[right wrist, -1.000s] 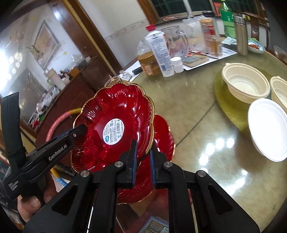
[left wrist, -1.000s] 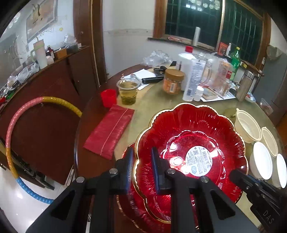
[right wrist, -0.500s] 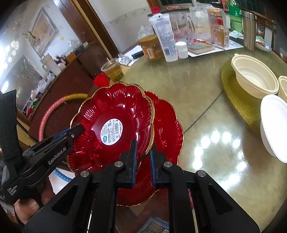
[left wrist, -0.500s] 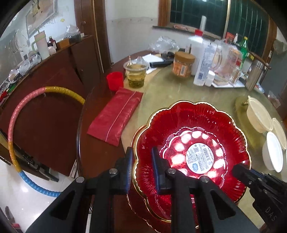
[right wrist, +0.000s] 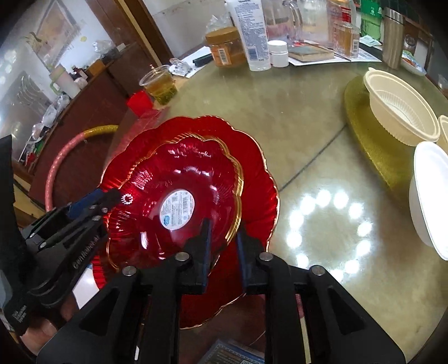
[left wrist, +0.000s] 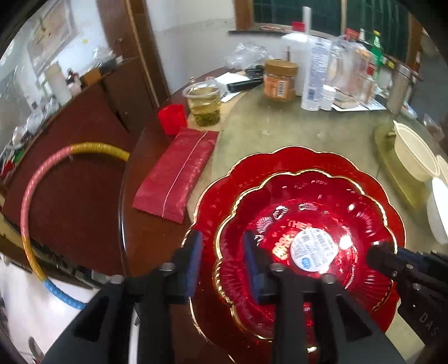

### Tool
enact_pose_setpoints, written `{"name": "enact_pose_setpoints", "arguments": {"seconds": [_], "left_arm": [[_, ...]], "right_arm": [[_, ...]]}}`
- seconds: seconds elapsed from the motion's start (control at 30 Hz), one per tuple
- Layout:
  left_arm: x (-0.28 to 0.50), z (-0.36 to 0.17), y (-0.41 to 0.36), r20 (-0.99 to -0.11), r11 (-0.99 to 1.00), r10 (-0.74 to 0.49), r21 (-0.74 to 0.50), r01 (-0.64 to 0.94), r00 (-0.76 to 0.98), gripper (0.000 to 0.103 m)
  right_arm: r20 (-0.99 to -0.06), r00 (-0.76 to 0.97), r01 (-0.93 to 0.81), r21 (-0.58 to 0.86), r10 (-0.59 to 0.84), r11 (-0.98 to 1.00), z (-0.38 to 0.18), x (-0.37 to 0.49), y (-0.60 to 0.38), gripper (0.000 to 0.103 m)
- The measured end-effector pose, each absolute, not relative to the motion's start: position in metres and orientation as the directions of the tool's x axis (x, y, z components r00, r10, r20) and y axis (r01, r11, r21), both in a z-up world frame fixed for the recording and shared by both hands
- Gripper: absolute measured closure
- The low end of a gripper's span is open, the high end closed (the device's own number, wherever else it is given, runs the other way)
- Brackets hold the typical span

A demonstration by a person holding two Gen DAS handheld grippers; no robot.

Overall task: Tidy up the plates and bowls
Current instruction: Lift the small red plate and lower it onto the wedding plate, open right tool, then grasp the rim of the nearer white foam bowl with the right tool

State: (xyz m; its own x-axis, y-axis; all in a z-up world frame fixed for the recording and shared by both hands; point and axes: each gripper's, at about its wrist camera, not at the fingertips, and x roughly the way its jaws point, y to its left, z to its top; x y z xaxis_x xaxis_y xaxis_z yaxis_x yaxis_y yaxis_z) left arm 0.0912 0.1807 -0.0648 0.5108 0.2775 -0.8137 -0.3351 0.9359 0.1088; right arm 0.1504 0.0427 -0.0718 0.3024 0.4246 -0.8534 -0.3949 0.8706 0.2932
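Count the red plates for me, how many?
2: the smaller red plate with the sticker sits on top of the bigger red plate on the table. More could hide underneath.

Probably home dining room: cluttered round table (right wrist: 308,117).

White wall (left wrist: 196,42), dark wooden sideboard (left wrist: 84,117), dark barred window (left wrist: 336,14), glossy round table (right wrist: 294,117)

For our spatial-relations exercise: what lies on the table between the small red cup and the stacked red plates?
A flat red pouch lies between the red cup and the stacked red plates; the left wrist view shows it best.
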Motion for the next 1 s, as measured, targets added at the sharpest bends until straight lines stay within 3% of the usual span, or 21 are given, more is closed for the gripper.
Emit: {"name": "enact_pose_setpoints", "arguments": {"seconds": [0.17, 0.23, 0.47, 0.67, 0.83, 0.93, 1.0], "left_arm": [[0.085, -0.054, 0.171, -0.755, 0.913, 0.375, 0.202, -0.354, 0.538, 0.031], [0.081, -0.047, 0.171, -0.729, 0.906, 0.396, 0.210, -0.368, 0.558, 0.030], [0.077, -0.030, 0.172, -0.708, 0.900, 0.398, 0.179, -0.398, 0.583, 0.030], [0.083, -0.020, 0.153, -0.701, 0.918, 0.362, 0.153, -0.366, 0.615, 0.030], [0.092, -0.005, 0.116, -0.707, 0.957, 0.246, 0.069, -0.281, 0.664, 0.027], [0.100, 0.003, 0.084, -0.711, 0.981, 0.110, -0.033, -0.189, 0.695, 0.024], [0.110, 0.003, 0.057, -0.725, 0.989, 0.014, -0.092, -0.118, 0.688, 0.024]], "right_arm": [[-0.847, 0.314, -0.404, 0.289, 0.428, 0.868, -0.065, 0.147, 0.040, 0.076], [-0.839, 0.339, -0.401, 0.280, 0.425, 0.872, -0.059, 0.145, 0.036, 0.062], [-0.802, 0.391, -0.368, 0.313, 0.451, 0.876, -0.044, 0.143, 0.010, 0.058], [-0.750, 0.394, -0.304, 0.438, 0.531, 0.846, -0.037, 0.139, -0.037, 0.058], [-0.677, 0.415, -0.244, 0.561, 0.608, 0.791, -0.028, 0.126, -0.093, 0.058], [-0.639, 0.477, -0.149, 0.617, 0.603, 0.772, -0.023, 0.118, -0.150, 0.058], [-0.643, 0.517, -0.073, 0.625, 0.565, 0.777, -0.025, 0.113, -0.185, 0.052]]}}
